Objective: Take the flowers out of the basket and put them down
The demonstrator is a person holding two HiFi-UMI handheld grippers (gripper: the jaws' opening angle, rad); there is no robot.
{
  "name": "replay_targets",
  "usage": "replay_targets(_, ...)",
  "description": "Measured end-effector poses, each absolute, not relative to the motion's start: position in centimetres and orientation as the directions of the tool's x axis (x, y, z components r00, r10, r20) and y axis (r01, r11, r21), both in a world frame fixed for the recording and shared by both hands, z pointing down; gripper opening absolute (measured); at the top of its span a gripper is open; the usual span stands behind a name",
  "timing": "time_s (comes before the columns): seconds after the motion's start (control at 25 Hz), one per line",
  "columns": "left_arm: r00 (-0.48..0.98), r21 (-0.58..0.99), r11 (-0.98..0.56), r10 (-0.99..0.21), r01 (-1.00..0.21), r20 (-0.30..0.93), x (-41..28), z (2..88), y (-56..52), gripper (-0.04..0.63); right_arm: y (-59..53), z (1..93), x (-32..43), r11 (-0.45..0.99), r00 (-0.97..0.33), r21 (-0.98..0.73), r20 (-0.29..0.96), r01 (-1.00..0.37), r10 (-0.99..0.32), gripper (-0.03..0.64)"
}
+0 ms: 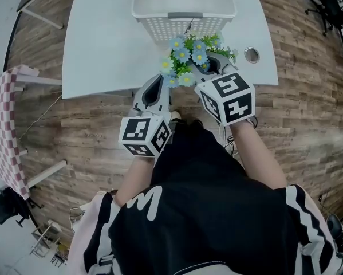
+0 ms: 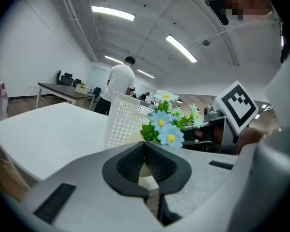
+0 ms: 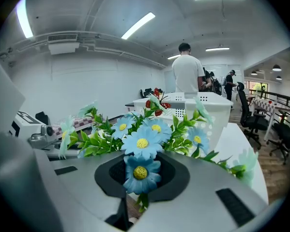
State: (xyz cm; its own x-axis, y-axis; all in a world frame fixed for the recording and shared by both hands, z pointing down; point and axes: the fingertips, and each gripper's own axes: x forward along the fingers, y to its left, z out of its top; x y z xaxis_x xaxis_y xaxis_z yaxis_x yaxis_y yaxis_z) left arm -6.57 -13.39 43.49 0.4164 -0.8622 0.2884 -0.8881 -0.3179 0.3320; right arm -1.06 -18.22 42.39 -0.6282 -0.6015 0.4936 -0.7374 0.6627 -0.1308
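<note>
My right gripper (image 1: pixel 208 67) is shut on the stems of a bunch of blue artificial flowers (image 1: pixel 185 62) with green leaves, held over the front edge of the white table (image 1: pixel 102 50). In the right gripper view the flowers (image 3: pixel 142 141) spread over the jaws of that gripper (image 3: pixel 142 158), with a stem running down between them. The white perforated basket (image 1: pixel 182 27) stands behind, at the table's far side. My left gripper (image 1: pixel 157 87) hangs just left of the bunch, shut on nothing. The left gripper view shows its closed tips (image 2: pixel 145 144) below the flowers (image 2: pixel 166 124) and the basket (image 2: pixel 123 122).
A round cable grommet (image 1: pixel 251 54) sits in the table at the right. A checkered cloth stand (image 1: pixel 2 125) is on the wooden floor at far left. A person in a white shirt (image 3: pixel 188 74) stands beyond the basket. Office chairs (image 3: pixel 249 117) stand at the right.
</note>
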Motion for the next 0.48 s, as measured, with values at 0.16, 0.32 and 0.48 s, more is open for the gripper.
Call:
replay_targets(0.16, 0.421, 0.336, -0.317, -0.854, -0.887, 0.306, -7.0, 44.6, -13.6, 0.005, -18.6, 44.3, -1.0, 0.647, -0.607, -0.132, 0.524, -0.751, -0.598, 0.055)
replay_targets(0.32, 0.42, 0.345, -0.308, -0.849, -0.887, 0.322, -7.3, 45.5, -13.7, 0.005, -18.9, 46.1, -0.7, 0.633, -0.589, -0.137, 0.553, -0.762, -0.589, 0.055)
replay_targets(0.48, 0.421, 0.35, -0.304, -0.844, -0.886, 0.333, -7.7, 46.2, -14.2, 0.005, -19.3, 47.6, -1.0, 0.624, -0.579, -0.146, 0.574, -0.768, -0.579, 0.055)
